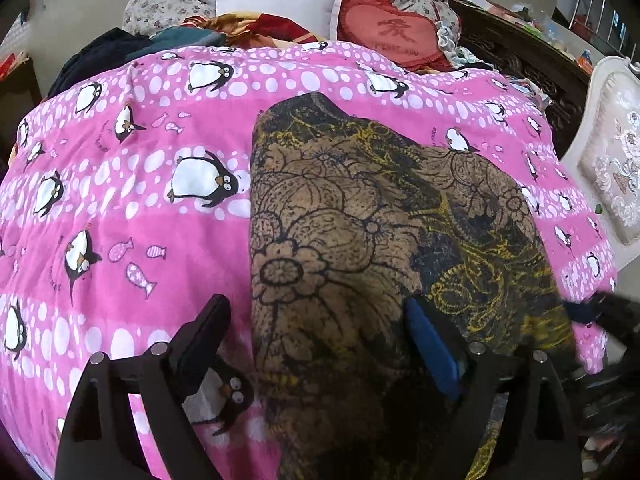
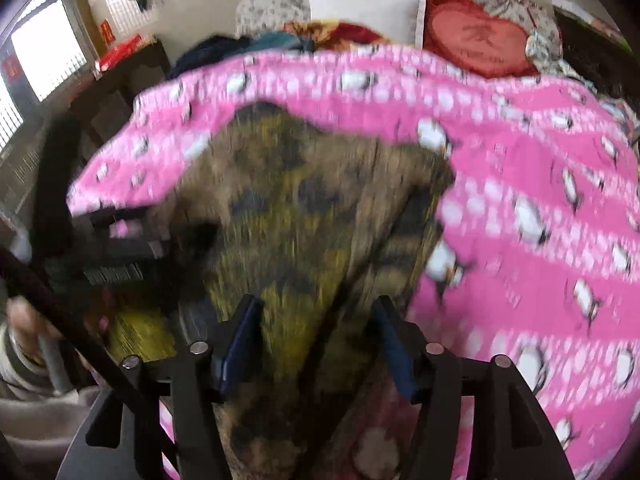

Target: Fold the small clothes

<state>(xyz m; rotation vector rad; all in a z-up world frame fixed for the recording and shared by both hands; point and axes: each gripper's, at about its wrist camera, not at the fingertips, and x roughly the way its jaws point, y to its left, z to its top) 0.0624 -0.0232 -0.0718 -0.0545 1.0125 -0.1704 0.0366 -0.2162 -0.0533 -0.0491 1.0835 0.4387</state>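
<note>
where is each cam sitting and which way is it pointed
Left wrist: sits on the left gripper, looking forward over the brown floral garment on the pink penguin quilt toward the pillows; its own two open fingers show, and a dark blur at the right edge.
Right wrist: sits on the right gripper, blurred, above the same garment, facing the pillows; its open fingers show, with the other gripper and a hand at left.
Shared: garment, quilt, red heart cushion, white pillow.

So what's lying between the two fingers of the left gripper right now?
In the left wrist view, the open left gripper straddles the brown floral-print garment, lying on the pink penguin-print quilt.
</note>
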